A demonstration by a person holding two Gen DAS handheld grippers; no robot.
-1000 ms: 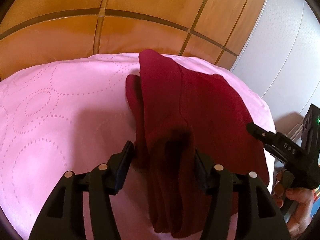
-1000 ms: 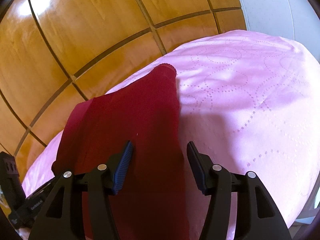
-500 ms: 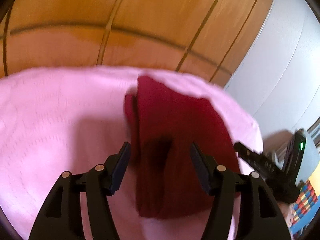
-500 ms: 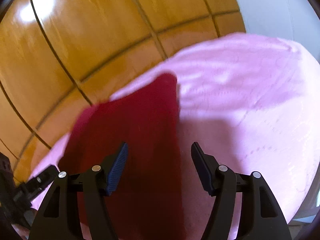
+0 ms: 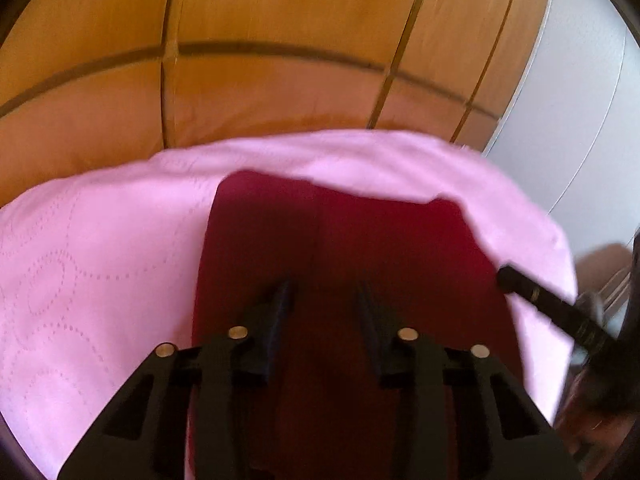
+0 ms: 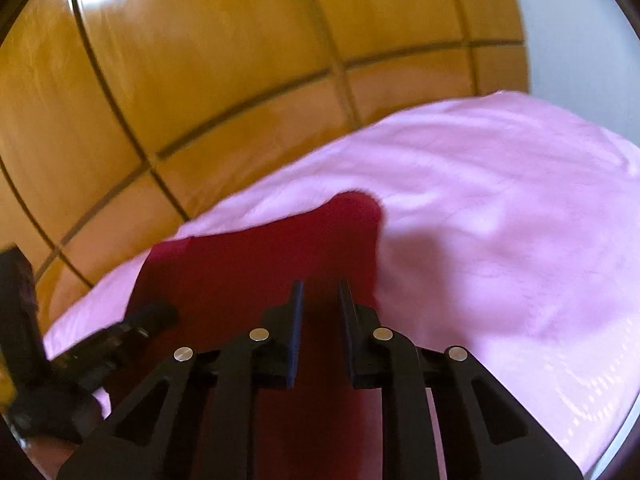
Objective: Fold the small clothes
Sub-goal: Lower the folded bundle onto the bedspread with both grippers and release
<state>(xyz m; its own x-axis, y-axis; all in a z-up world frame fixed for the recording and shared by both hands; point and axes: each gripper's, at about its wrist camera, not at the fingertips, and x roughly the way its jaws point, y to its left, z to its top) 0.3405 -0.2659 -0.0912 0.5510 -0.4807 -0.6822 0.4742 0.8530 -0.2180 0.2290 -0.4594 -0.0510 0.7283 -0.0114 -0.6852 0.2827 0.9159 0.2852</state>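
A dark red garment (image 5: pixel 340 248) lies spread on a pink quilted bedspread (image 5: pixel 100 260), and everything else is placed from it. The pictures are blurred, so the kind of garment cannot be made out.

In the left wrist view the bedspread, stitched with dotted loops, runs off to the left of the garment. The garment's far edge sits near the far edge of the bedspread, behind which stand orange-brown wooden panels (image 5: pixel 280 20). The left gripper (image 5: pixel 326 292) is over the near middle of the garment. Its jaws are closing, the fingers (image 5: pixel 276 316) part-way together with a clear gap between them. Red cloth fills the view through that gap, but whether any fold is caught between the pads cannot be told. To the right of the garment, at its right edge, the tip of the right gripper (image 5: pixel 516 280) reaches in over the cloth's border. Beyond it is a pale grey wall (image 5: pixel 580 100).

In the right wrist view the left gripper (image 6: pixel 156 316) shows at the garment's left edge, its dark tip over the red cloth (image 6: pixel 240 272). The wooden panels (image 6: pixel 200 60) rise behind. The right gripper (image 6: pixel 320 292) is over the garment's near right part. Its jaws are closing too, the fingers (image 6: pixel 294 320) drawn near each other with only a narrow slit left. Red cloth shows through the slit; whether they pinch it cannot be told. One rounded corner of the garment points toward the far side, and to the right of it the pink bedspread (image 6: pixel 500 240) stretches away bare.
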